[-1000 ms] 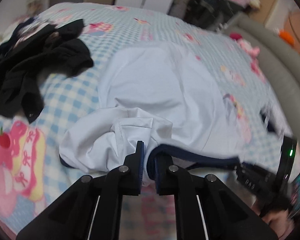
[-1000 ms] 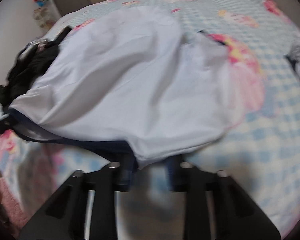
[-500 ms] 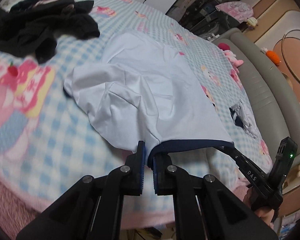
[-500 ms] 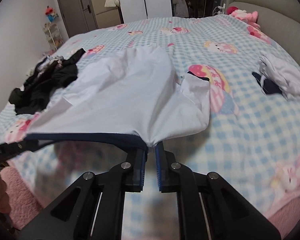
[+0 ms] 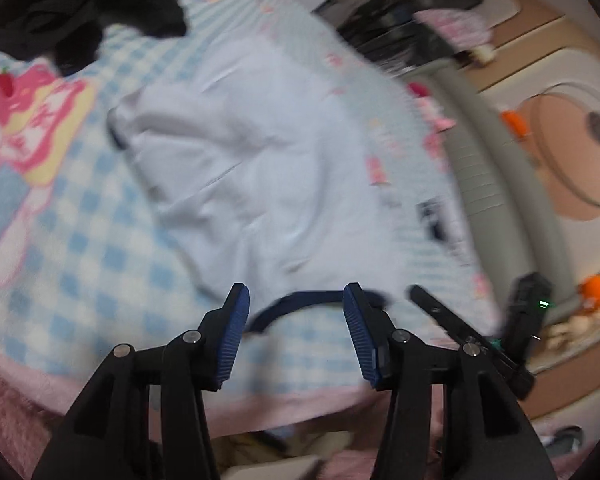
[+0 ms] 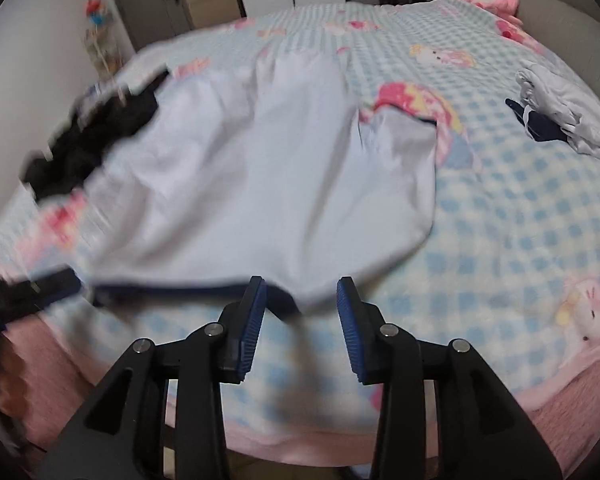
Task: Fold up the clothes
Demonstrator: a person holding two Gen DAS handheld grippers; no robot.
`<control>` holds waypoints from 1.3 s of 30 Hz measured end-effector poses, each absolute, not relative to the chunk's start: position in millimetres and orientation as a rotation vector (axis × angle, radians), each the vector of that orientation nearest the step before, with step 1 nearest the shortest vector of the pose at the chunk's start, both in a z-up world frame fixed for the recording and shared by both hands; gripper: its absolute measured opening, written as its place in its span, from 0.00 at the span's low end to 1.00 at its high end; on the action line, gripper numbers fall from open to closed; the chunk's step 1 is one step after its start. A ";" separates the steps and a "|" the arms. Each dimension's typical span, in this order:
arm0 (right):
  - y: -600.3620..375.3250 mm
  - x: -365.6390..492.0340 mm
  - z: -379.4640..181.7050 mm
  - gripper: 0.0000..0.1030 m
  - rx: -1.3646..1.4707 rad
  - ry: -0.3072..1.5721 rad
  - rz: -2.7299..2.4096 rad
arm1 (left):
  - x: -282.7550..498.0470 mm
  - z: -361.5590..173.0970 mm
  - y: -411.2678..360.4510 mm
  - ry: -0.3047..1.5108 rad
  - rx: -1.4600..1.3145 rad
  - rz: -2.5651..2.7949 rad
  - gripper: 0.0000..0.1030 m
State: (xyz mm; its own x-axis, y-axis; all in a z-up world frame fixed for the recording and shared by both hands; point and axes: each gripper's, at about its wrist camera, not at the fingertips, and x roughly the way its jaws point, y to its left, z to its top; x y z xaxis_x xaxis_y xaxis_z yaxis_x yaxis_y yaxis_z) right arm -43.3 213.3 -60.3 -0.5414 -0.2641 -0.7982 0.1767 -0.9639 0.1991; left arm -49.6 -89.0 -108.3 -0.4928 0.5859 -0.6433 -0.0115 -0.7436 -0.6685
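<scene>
A white shirt (image 5: 260,168) with a navy hem (image 5: 300,300) lies spread on the blue checked bedspread (image 5: 100,264). It also shows in the right wrist view (image 6: 268,184), its navy hem (image 6: 172,290) toward me. My left gripper (image 5: 296,300) is open and empty just short of the hem. My right gripper (image 6: 300,292) is open and empty at the hem's right corner. The other gripper's tip shows at right in the left wrist view (image 5: 440,312) and at left in the right wrist view (image 6: 48,284).
A pile of black clothes (image 5: 92,12) lies at the far left of the bed, also in the right wrist view (image 6: 96,136). A folded white and navy garment (image 6: 560,120) lies at right. A grey headboard (image 5: 484,168) bounds the bed. The pink bed edge (image 6: 340,436) is near.
Both grippers were shut on the shirt's hem and pulled it taut toward the near bed edge. Now both have opened and the hem has dropped onto the bedspread.
</scene>
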 end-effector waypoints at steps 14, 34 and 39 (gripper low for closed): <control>200.3 -79.6 -126.6 0.47 1.540 0.101 -2.555 | -69.8 -146.8 -64.2 -0.571 -1.608 2.495 0.38; 239.5 -101.8 -125.0 0.67 1.554 -0.245 -2.626 | -86.2 -153.2 -114.2 -0.990 -1.485 2.462 0.39; 232.4 -94.5 -125.7 0.38 1.540 -0.144 -2.628 | -85.6 -149.2 -99.9 -0.875 -1.503 2.531 0.22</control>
State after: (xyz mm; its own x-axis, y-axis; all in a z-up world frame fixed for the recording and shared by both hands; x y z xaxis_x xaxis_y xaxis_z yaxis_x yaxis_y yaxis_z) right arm -94.5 232.4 -125.7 -0.4868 -0.1271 -0.8642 0.0317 -0.9913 0.1279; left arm -85.6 -99.9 -149.2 -0.5191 0.3367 -0.7856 0.2205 -0.8353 -0.5036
